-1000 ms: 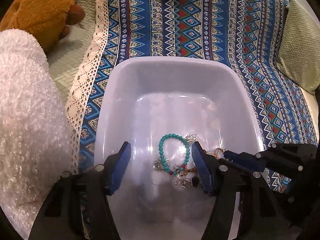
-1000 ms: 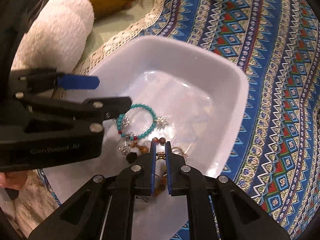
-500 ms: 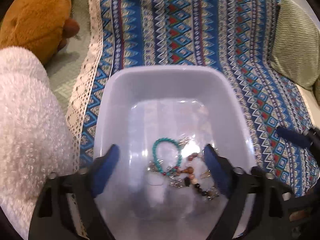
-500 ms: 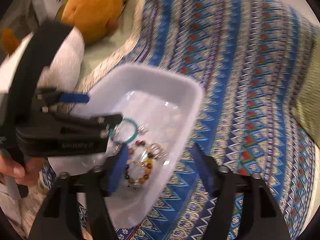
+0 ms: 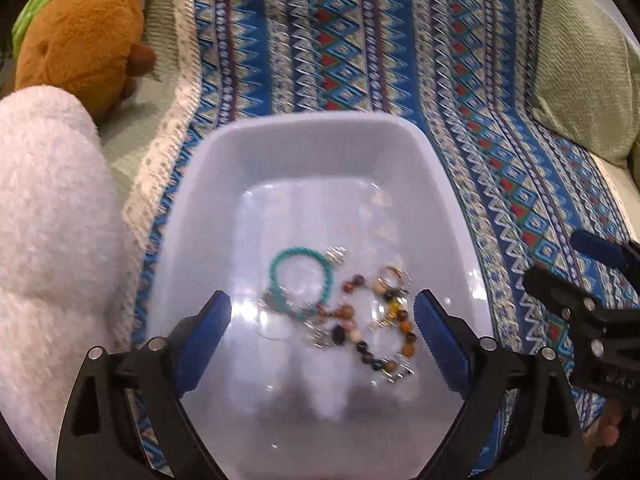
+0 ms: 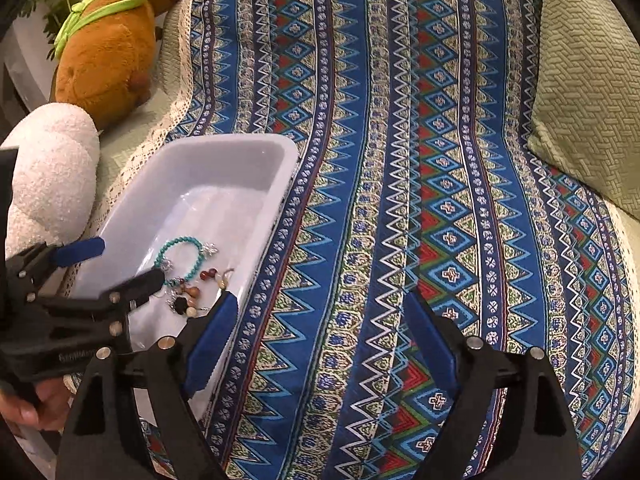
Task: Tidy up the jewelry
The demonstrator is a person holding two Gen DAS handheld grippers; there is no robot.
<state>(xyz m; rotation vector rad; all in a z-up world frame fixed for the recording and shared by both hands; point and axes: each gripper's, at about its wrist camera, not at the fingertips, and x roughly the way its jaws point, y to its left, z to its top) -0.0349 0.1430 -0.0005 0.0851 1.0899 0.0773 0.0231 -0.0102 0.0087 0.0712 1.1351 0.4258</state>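
- The tub [image 5: 320, 148] sits on the blanket [image 6: 400, 160], near its left lace edge.
- A teal bracelet [image 5: 300, 276] and a brown bead bracelet [image 5: 372, 332] lie in the tub, at the near end, touching each other.
- The left gripper [image 5: 322, 320] hangs over them, spread wide and holding nothing.
- The right gripper [image 6: 320, 320] is spread wide too, out over the bare blanket beside the tub, holding nothing.
- It looks like the putting-away step is about done, since I see no jewelry on the blanket.
- Next, I think both should lift away, or look for more pieces.
- A green pillow [image 6: 592, 80] is at the right edge. A brown plush toy [image 6: 112, 48] and a white fluffy pillow [image 6: 52, 168] are past the left edge.
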